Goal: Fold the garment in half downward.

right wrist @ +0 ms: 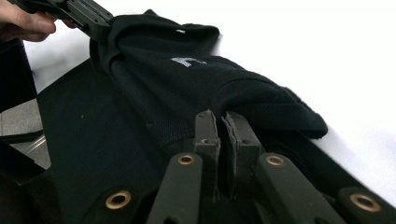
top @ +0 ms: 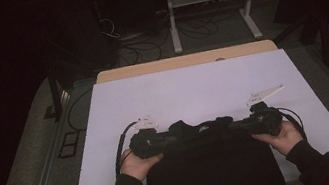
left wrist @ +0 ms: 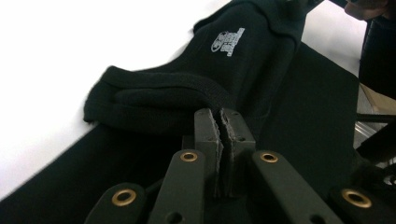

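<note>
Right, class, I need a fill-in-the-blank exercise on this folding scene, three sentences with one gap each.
1. The garment held by both grippers is ____ in colour.
2. The left gripper has its fingers ____ on the garment's edge.
3. The garment lies on a ____ sheet that covers the table, and the right gripper grips its other end.

Missing words: black; shut; white

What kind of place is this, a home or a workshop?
Probably a lab or recording room: a white-topped table, loose floor cables, a white metal stand, and hand-held grippers clamping a black garment.
</note>
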